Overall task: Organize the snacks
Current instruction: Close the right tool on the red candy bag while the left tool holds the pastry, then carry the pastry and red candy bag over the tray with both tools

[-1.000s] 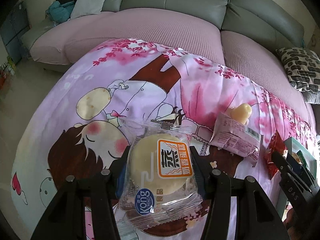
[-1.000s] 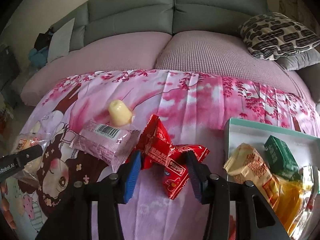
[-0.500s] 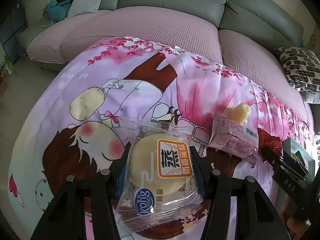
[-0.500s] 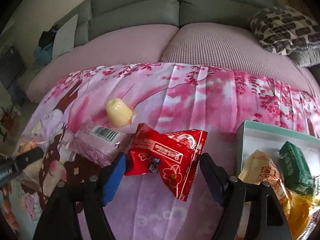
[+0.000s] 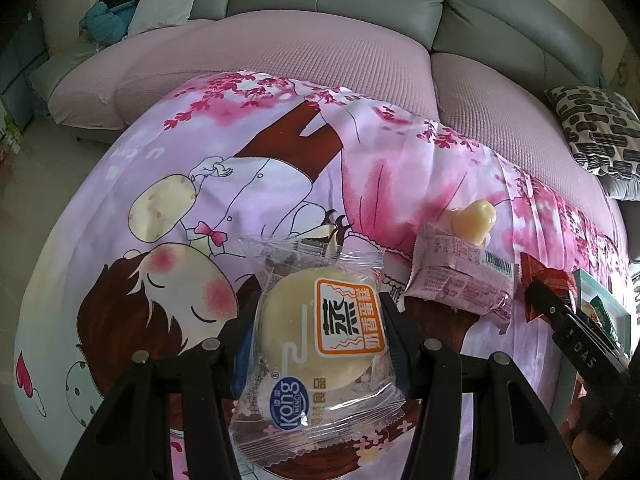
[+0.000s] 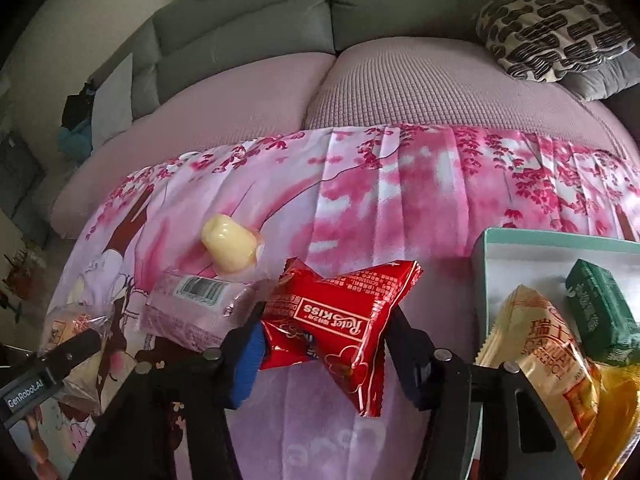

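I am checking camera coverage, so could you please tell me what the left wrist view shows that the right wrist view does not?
Only the left wrist view shows the cake packet face-on in the left gripper. Only the right wrist view shows the box's contents, a yellow packet and a green packet, and the red packet between the right gripper fingers. Both show the pink packet and the jelly cup.

R gripper (image 6: 324,344) lifted red snack pack (image 6: 340,320) off cloth, now gripped.
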Tool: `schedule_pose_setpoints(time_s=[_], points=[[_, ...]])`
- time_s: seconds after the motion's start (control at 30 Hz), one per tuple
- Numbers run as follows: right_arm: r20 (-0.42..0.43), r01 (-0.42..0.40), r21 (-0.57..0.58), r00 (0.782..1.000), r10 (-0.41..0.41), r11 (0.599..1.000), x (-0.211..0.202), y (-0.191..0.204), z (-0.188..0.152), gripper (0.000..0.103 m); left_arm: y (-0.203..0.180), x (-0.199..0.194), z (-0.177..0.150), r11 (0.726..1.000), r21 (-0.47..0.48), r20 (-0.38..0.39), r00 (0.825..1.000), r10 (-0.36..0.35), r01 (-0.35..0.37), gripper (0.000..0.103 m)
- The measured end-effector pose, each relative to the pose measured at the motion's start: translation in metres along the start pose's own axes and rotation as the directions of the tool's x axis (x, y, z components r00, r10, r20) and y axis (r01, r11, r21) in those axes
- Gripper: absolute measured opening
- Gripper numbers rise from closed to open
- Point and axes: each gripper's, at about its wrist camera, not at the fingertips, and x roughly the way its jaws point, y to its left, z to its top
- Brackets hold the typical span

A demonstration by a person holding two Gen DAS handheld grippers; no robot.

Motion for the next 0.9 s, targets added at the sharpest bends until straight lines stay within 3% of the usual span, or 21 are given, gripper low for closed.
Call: schedule_pose_setpoints(time_s=[0.27, 0.6, 0.77, 0.9], points=[[0.067, 0.032, -0.011, 0.997, -0.031, 0.999, -0.033, 0.003, -0.001, 0.057, -0.014, -0.009, -0.001, 0.999, 0.034, 0.023, 1.000, -0.010, 0.009, 0.056], [0.135, 0.049, 0.051, 0.989, -0.055, 0.998, -0.081, -0.018, -0.006, 0.057, -0.063, -0.029, -0.006, 0.991, 0.128, 0.069, 0.996, -0.057, 0.048, 0.056], [0.186, 0.084, 0.103, 0.977, -0.102, 0.991, -0.111, -0.046, -0.009, 0.057, -0.106, -0.045, -0.013, 0.972, 0.206, 0.098, 0.985, -0.139, 0.116, 0.056], [0.214, 0.119, 0.185, 0.964, -0.158, 0.976, -0.135, -0.083, -0.011, 0.057, -0.151, -0.058, -0.023, 0.940, 0.294, 0.108, 0.971, -0.214, 0.175, 0.056]])
